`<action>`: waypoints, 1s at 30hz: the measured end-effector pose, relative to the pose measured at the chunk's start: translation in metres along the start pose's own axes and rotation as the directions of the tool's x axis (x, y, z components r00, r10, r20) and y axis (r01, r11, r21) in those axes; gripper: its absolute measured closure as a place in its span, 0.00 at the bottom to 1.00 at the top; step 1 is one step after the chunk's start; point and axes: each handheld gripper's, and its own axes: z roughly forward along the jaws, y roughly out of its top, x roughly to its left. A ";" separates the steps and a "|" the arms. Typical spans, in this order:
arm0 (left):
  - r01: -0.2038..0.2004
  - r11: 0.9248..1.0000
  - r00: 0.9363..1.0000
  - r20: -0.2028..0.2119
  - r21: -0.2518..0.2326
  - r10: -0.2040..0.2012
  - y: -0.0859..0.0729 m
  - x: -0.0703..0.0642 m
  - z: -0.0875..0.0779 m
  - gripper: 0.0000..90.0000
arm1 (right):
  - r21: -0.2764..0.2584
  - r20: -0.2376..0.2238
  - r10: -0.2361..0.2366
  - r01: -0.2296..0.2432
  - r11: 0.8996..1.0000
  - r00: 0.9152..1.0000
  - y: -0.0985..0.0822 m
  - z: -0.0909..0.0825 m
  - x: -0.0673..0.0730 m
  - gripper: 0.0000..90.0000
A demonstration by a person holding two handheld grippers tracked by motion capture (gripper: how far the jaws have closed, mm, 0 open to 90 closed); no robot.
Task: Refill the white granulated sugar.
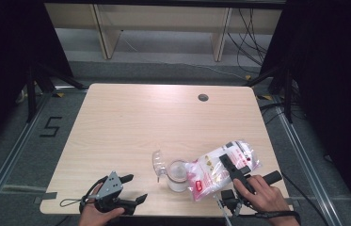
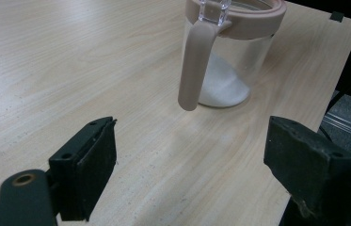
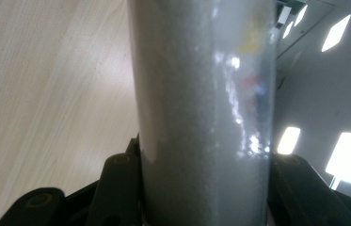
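High view, and the bag (image 1: 220,170) sits at the heart of it: a clear plastic pouch with red and white print, lying tilted near the table's (image 1: 131,122) front right corner, its lower end reaching down against the jar (image 1: 178,175). The jar stands upright just left of the bag, a clear one with a pinkish rim and handle, white grains heaped in its bottom; its clear lid (image 1: 157,161) is flipped open toward the left. The right gripper (image 1: 233,169) has its jaws clamped on the bag, with the right hand (image 1: 263,194) behind it at the table's front edge. In the right gripper view the bag (image 3: 201,113) runs straight up between the two black jaws, pressed on both sides, pale grainy contents showing through the shiny film. In the left gripper view, the jar (image 2: 232,52) stands ahead on the wood (image 2: 69,70), its handle (image 2: 194,66) hanging down toward the camera, the white grains sloped against one side. The left gripper (image 2: 189,174) has its jaws spread wide with nothing between them but bare tabletop. From above, the left gripper (image 1: 134,187) rests low at the front left, well apart from the jar, left hand (image 1: 97,214) wrapped round it. Farther out, a dark round hole (image 1: 203,97) marks the table's far side.
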 end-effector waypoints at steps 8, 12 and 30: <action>0.003 1.000 1.000 0.003 0.007 -0.003 0.000 0.000 0.000 0.19 | 0.000 0.005 -0.012 0.012 1.000 1.000 0.001 -0.001 -0.001 0.68; 0.002 1.000 1.000 0.000 0.001 -0.002 0.000 0.000 0.000 0.19 | 0.003 0.004 0.004 -0.004 1.000 1.000 0.001 -0.001 0.000 0.68; 0.002 1.000 1.000 0.000 0.001 -0.002 0.000 0.000 0.000 0.19 | -0.017 0.002 -0.013 0.013 1.000 1.000 0.000 0.000 -0.002 0.68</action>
